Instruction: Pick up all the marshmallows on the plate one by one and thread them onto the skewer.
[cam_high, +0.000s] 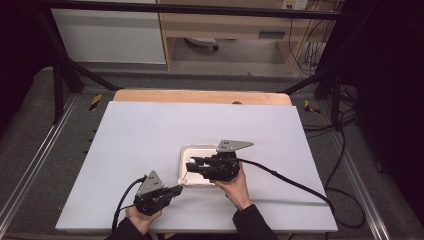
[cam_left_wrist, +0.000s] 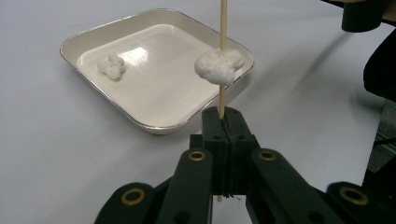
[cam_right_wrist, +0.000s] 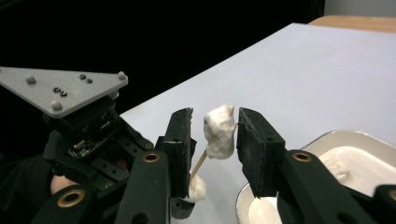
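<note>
My left gripper (cam_left_wrist: 223, 116) is shut on the base of a thin wooden skewer (cam_left_wrist: 223, 28) that stands up out of its jaws. A white lump (cam_left_wrist: 219, 66) is speared partway up the skewer. In the right gripper view a second white lump (cam_right_wrist: 219, 130) sits at the skewer's tip, above the lower lump (cam_right_wrist: 197, 189). My right gripper (cam_right_wrist: 215, 140) brackets that top lump with open jaws, a gap showing on the left side. A cream tray (cam_left_wrist: 70, 46) holds one more white lump (cam_left_wrist: 111, 66). In the high view my left gripper (cam_high: 177, 190) is at the tray's (cam_high: 192, 148) near left corner and my right gripper (cam_high: 192, 164) is over the tray.
A white sheet (cam_high: 150, 130) covers the table, with a wooden edge (cam_high: 200, 96) at the back. A black cable (cam_high: 290, 182) trails right from the right gripper. Black frame legs and floor cables stand beyond both sides.
</note>
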